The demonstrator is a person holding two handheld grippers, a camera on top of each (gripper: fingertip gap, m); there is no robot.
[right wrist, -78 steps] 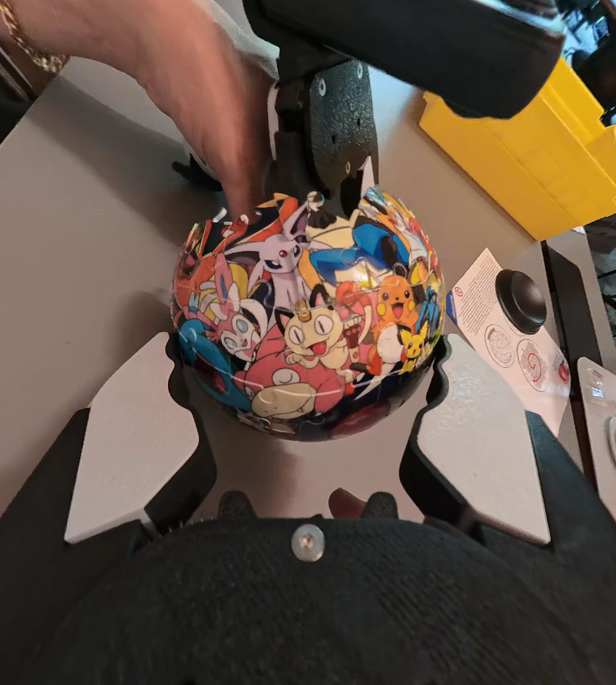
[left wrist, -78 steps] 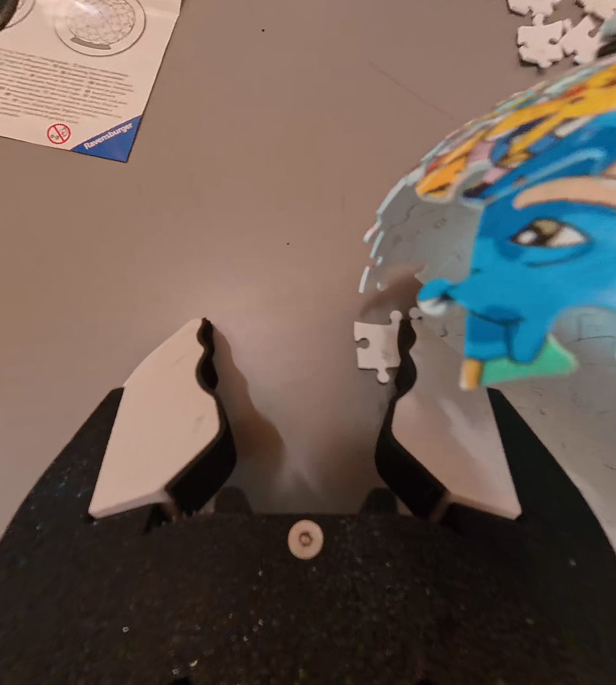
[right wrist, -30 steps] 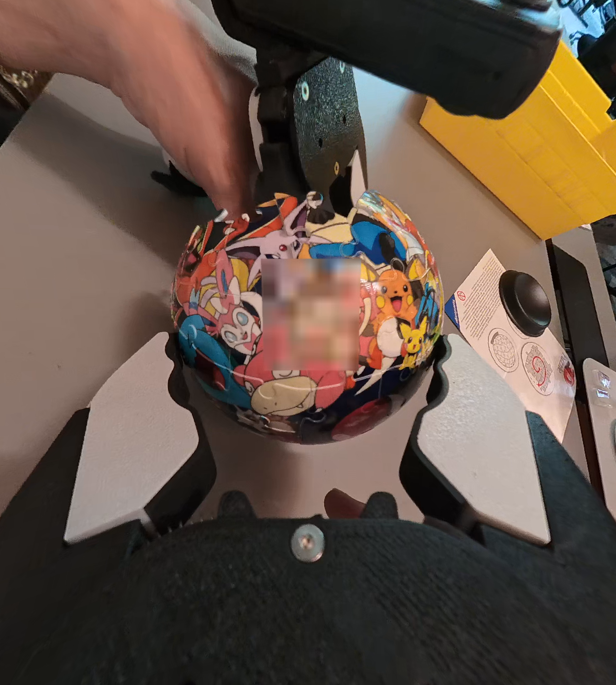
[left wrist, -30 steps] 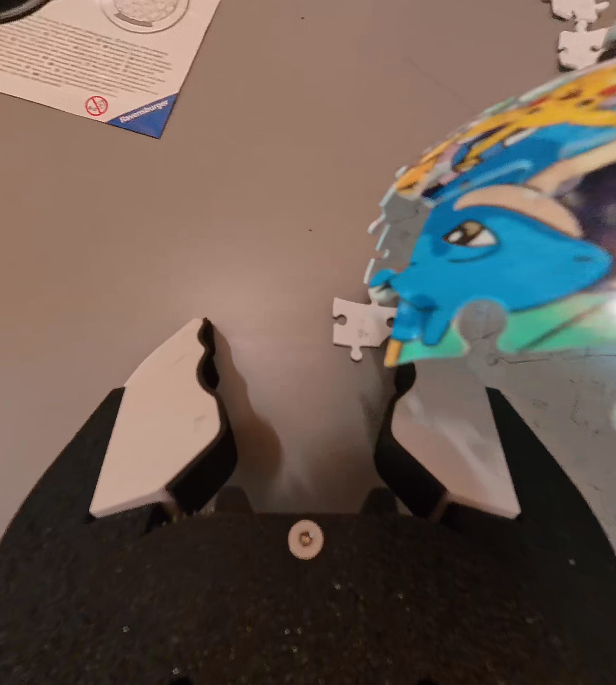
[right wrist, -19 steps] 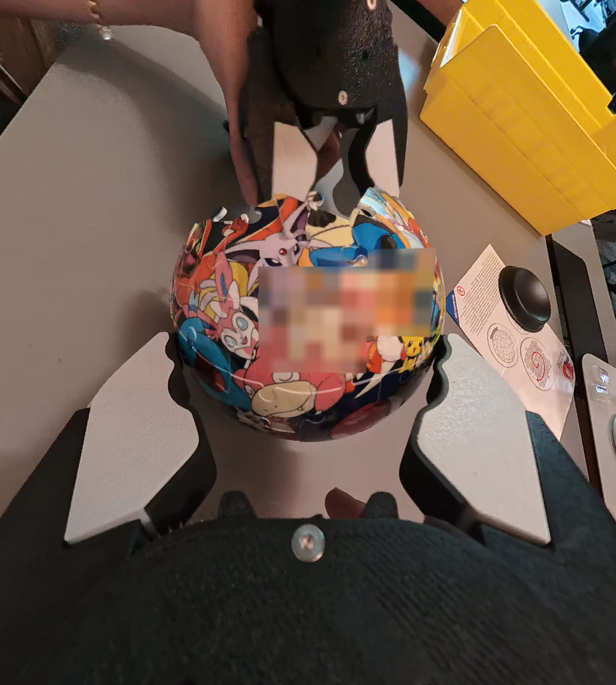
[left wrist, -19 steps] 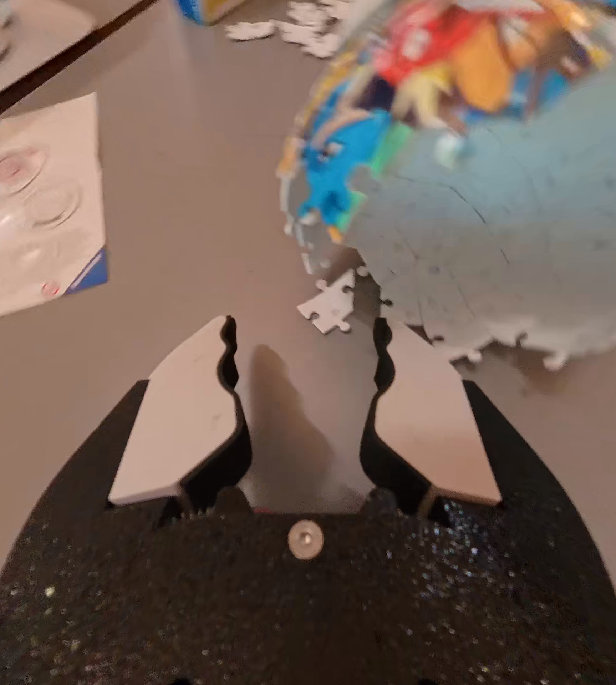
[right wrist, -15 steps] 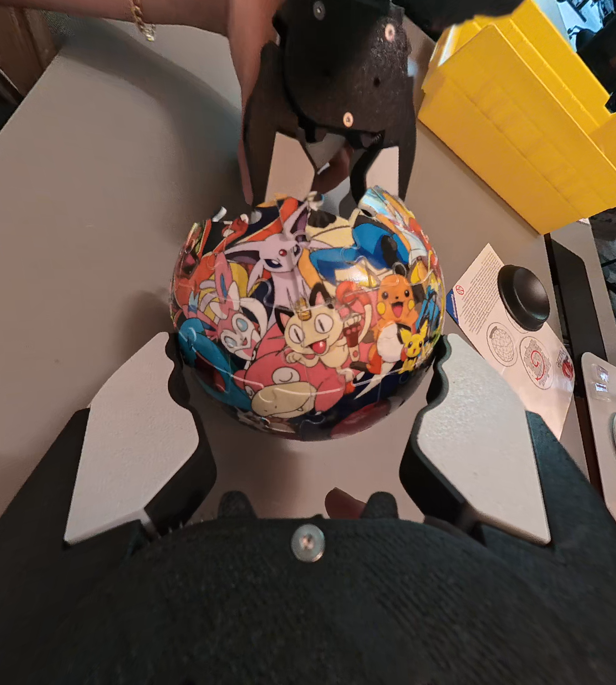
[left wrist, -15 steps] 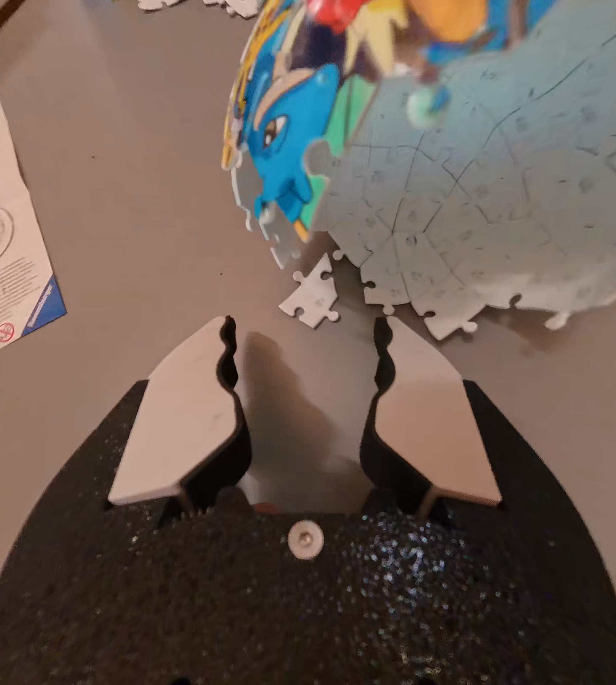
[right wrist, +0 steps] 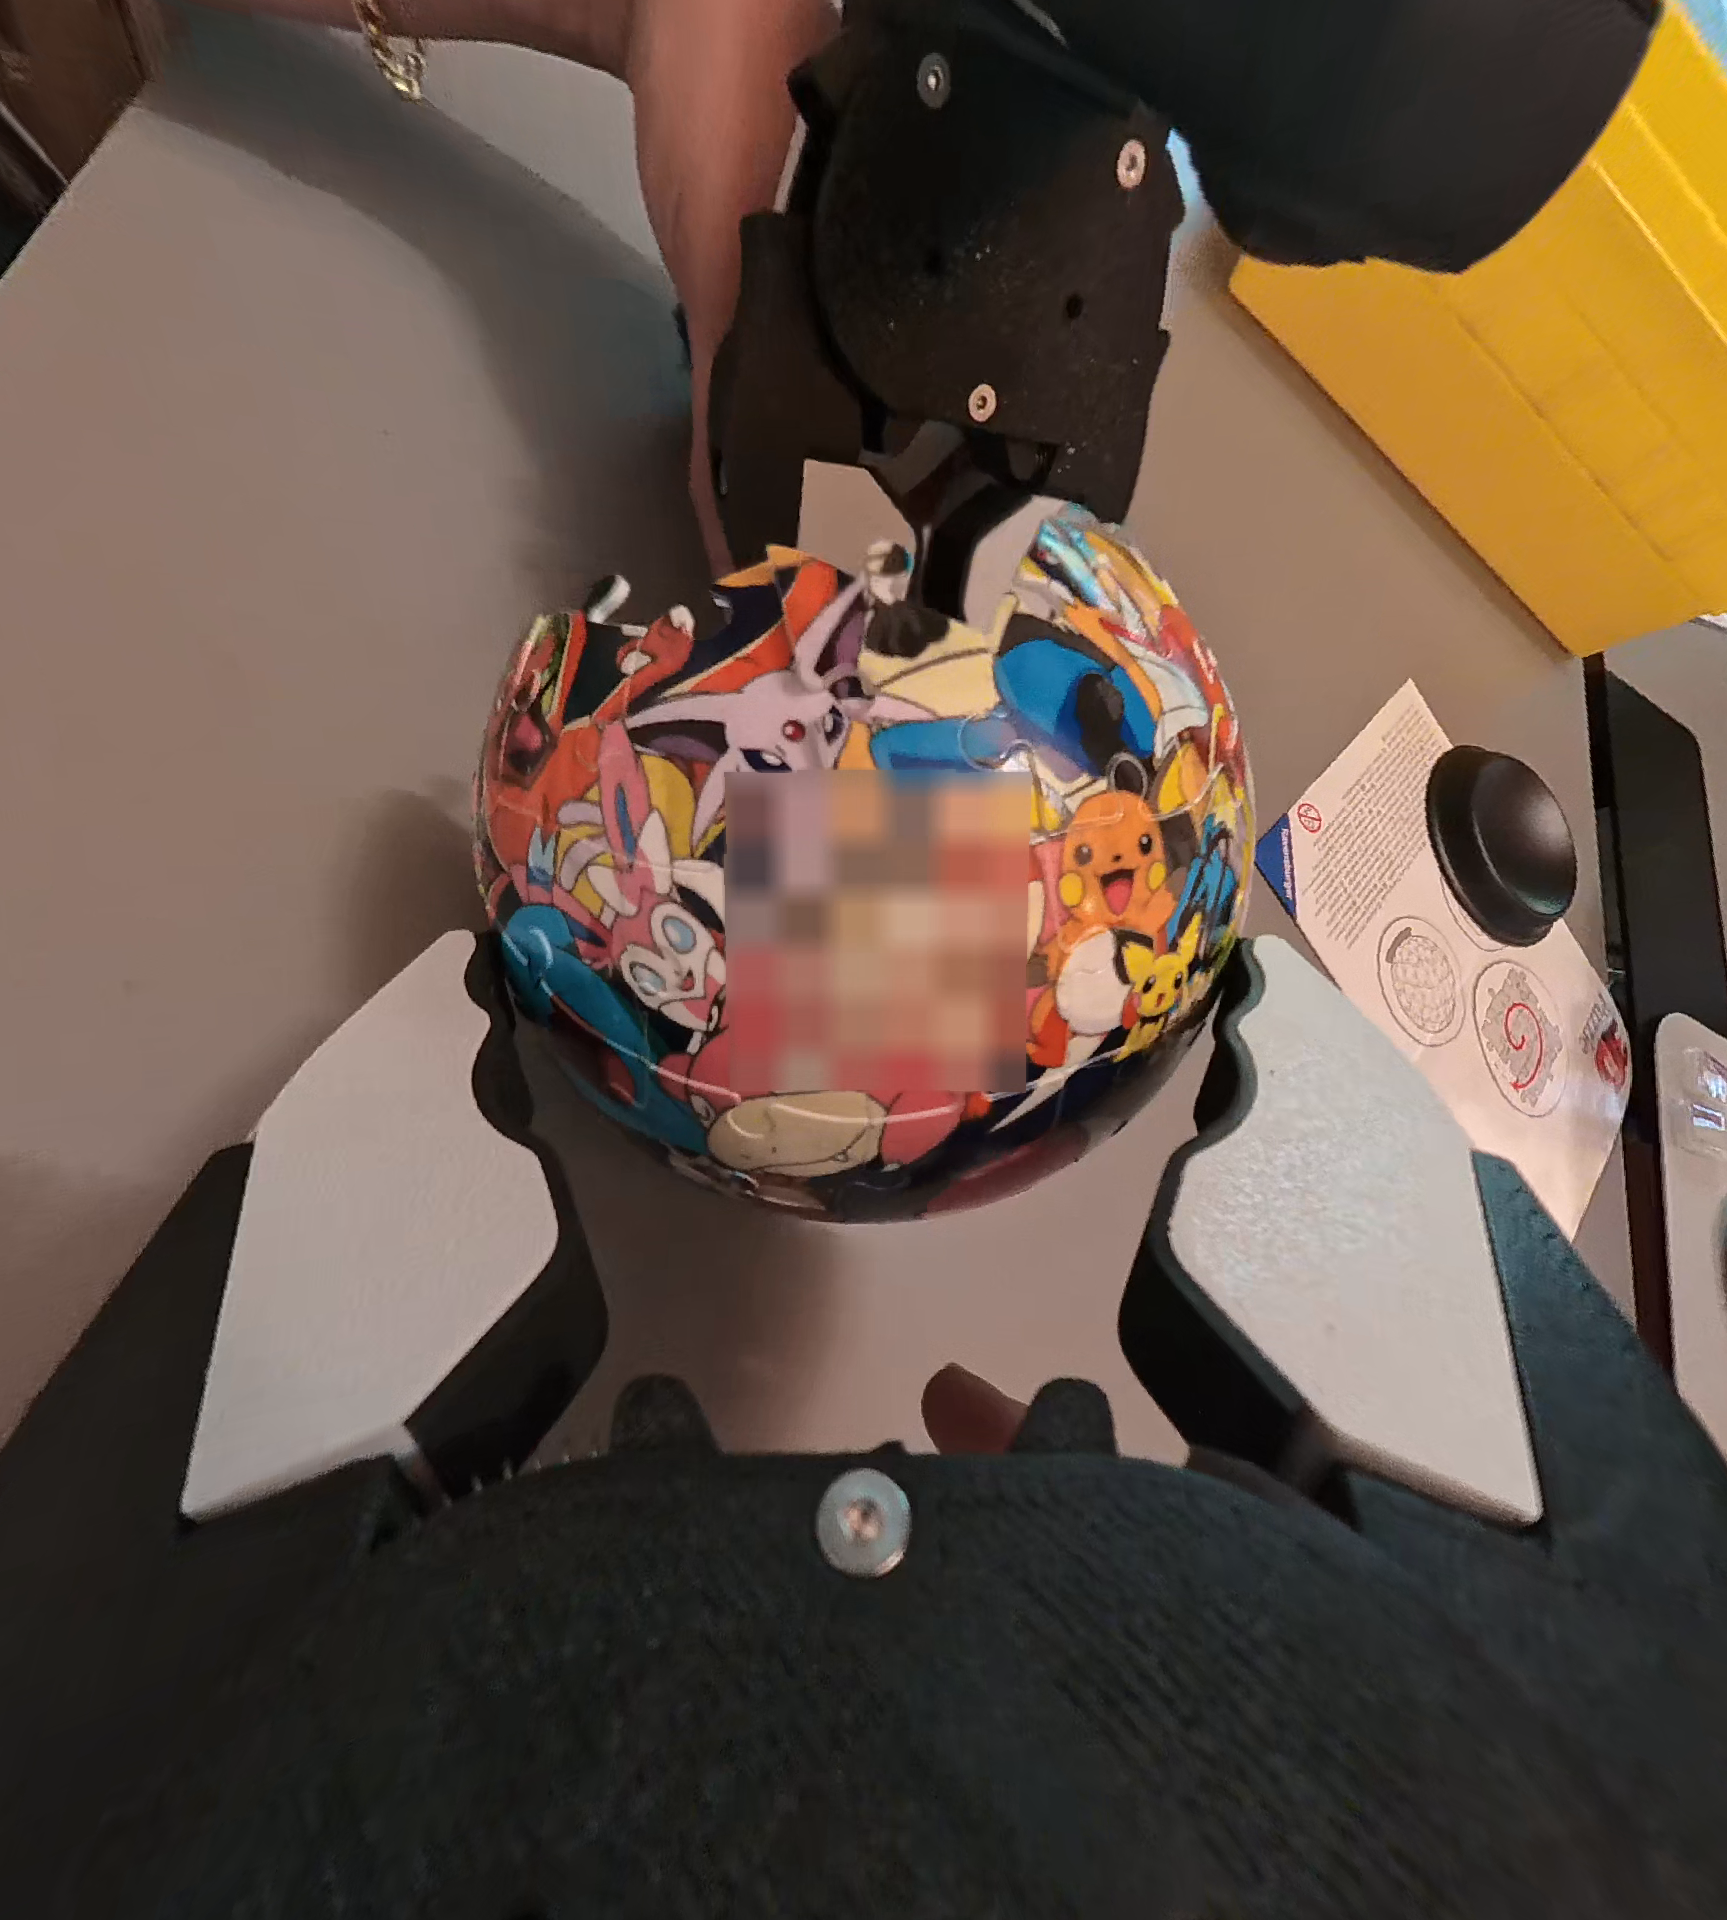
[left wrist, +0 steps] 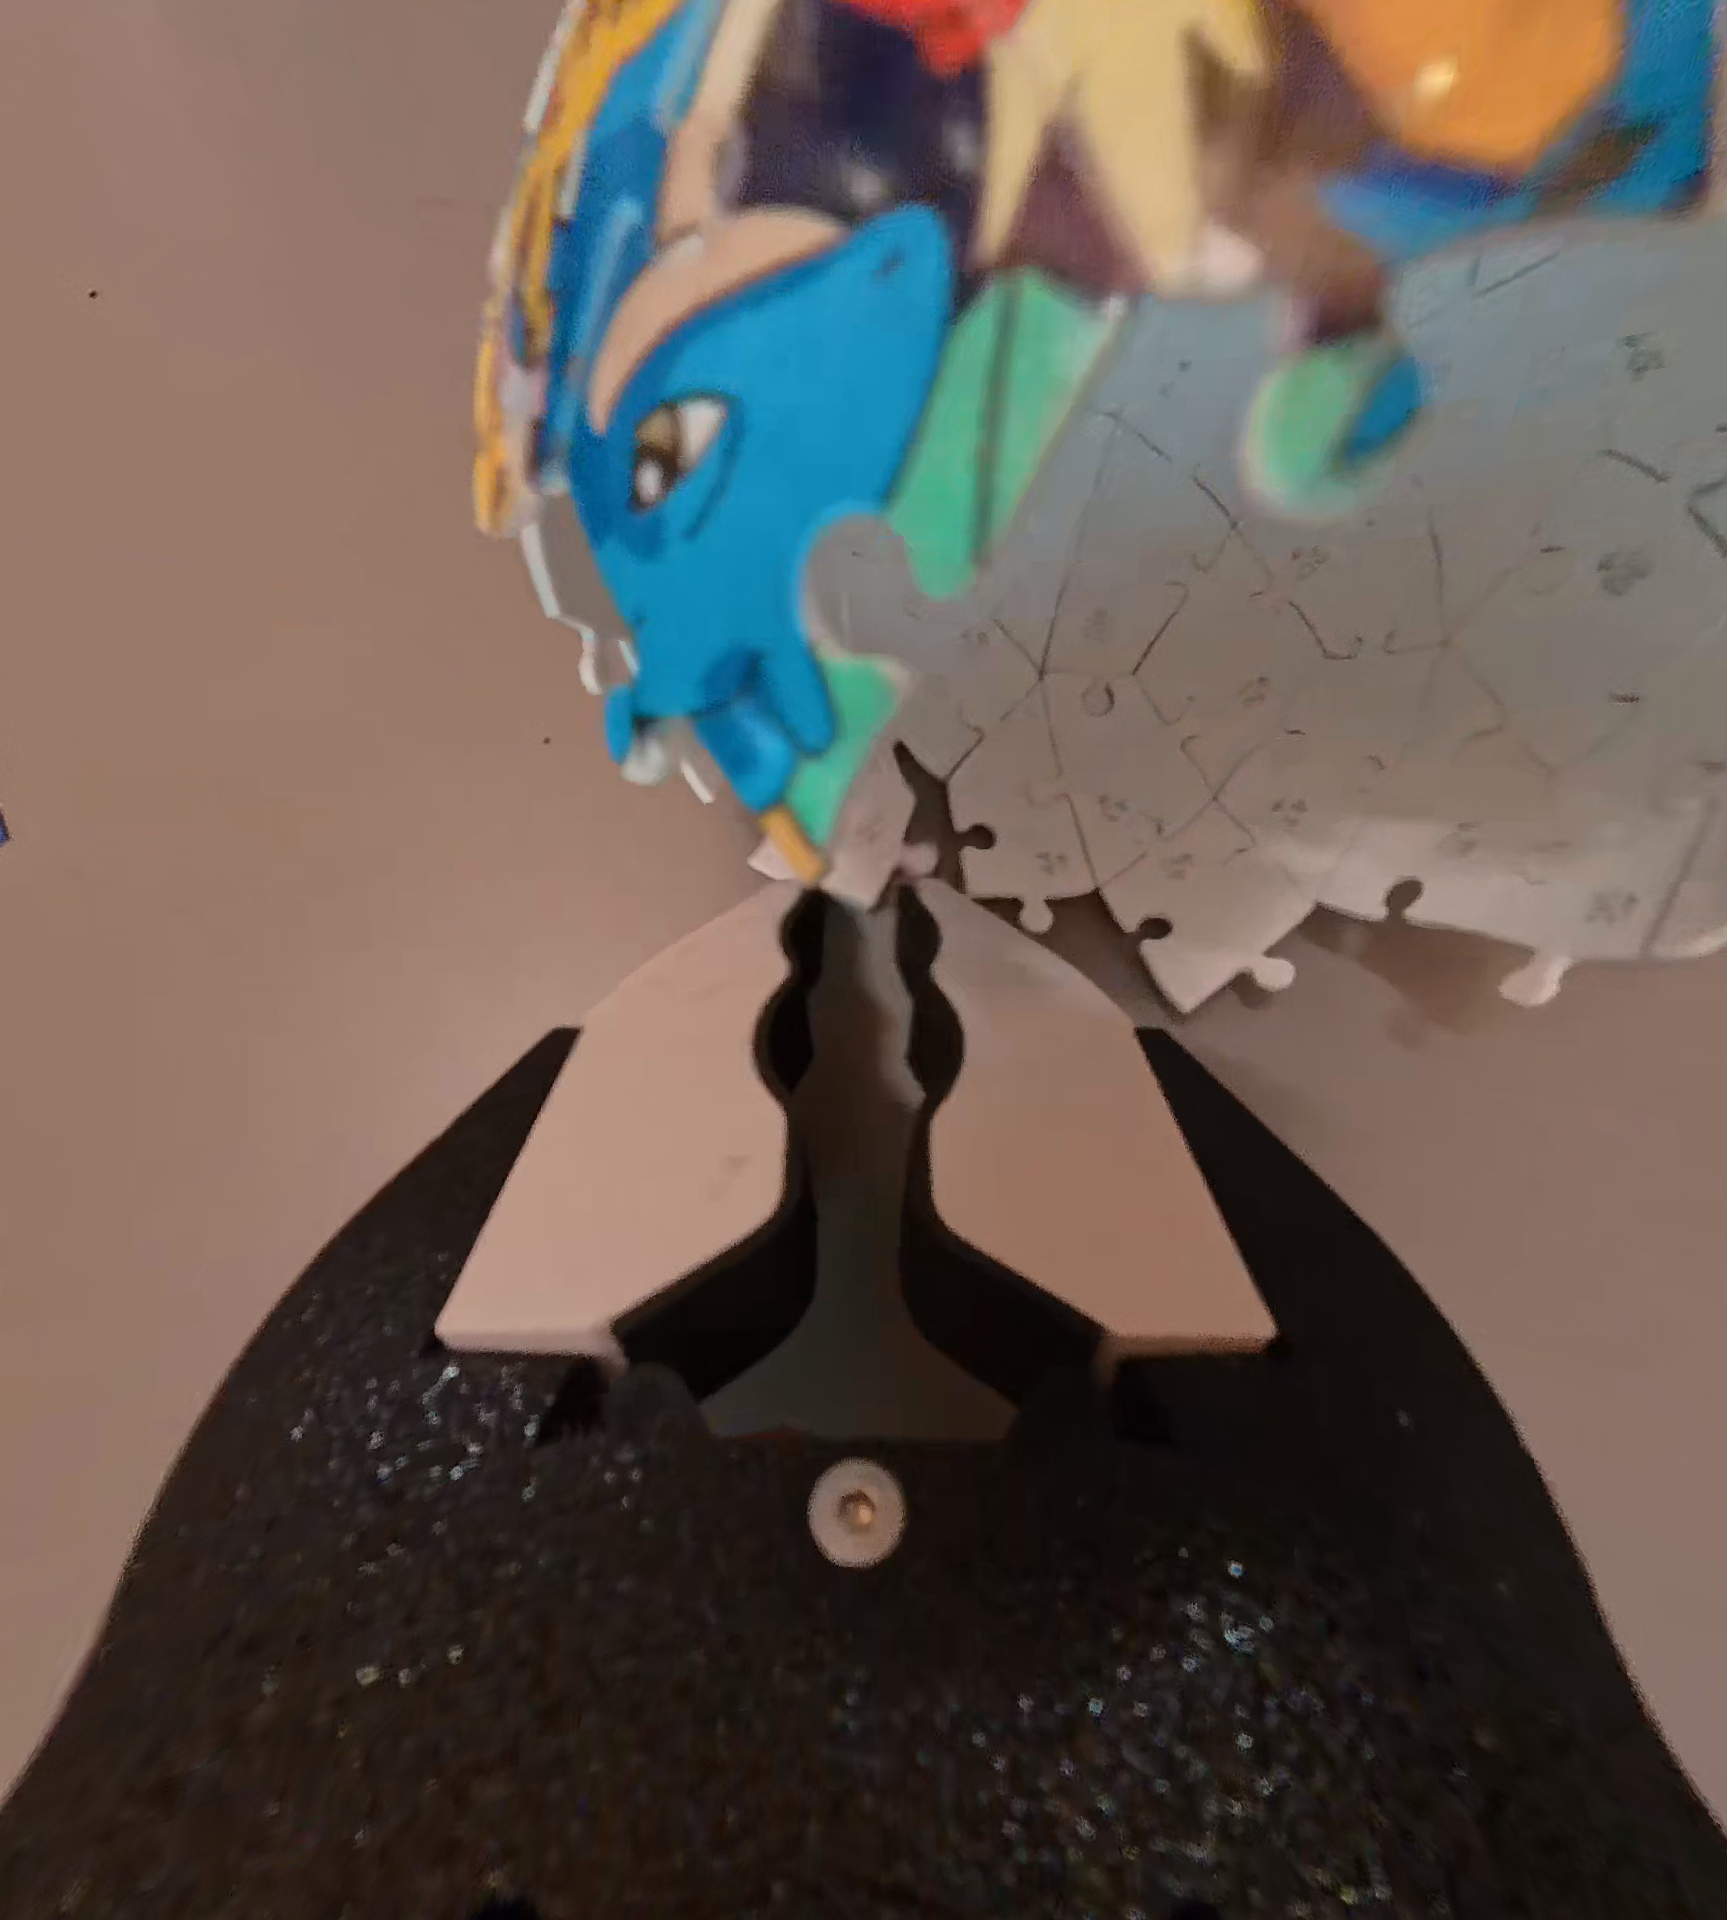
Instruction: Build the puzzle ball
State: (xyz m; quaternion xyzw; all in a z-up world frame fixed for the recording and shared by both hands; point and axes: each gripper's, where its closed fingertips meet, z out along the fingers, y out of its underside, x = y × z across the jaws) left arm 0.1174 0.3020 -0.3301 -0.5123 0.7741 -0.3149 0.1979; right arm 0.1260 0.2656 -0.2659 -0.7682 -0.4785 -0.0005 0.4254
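Grey tabletop [right wrist: 215,623] runs under everything, and on it sits the puzzle ball [right wrist: 630,831], a part-built shell with bright cartoon creatures outside and a pale grey inside. The right gripper [right wrist: 864,977] has its fingers set wide, one against each flank of the ball, bracing it rather than squeezing. What has changed concerns the loose puzzle piece [left wrist: 864,847]: half a second ago it lay flat on the table just off the ball's open rim with the left gripper [left wrist: 857,914] standing apart from it, fingers well separated. Now those fingers have drawn nearly together and their tips sit at the piece, which is tipped up against the ragged lower rim of the ball; whether they truly pinch it is hard to tell, since a thin gap still shows between them. I judge this to be the pickup of the next piece, with fitting into the rim yet to come. Only the left wrist view shows the hollow inside, the jagged unfinished edge and the piece. The right wrist view shows the ball's finished outer face, the left gripper beyond it, and, to the ball's right, an instruction sheet [right wrist: 1378,862], a black round stand [right wrist: 1503,852] and yellow bins [right wrist: 1586,395].
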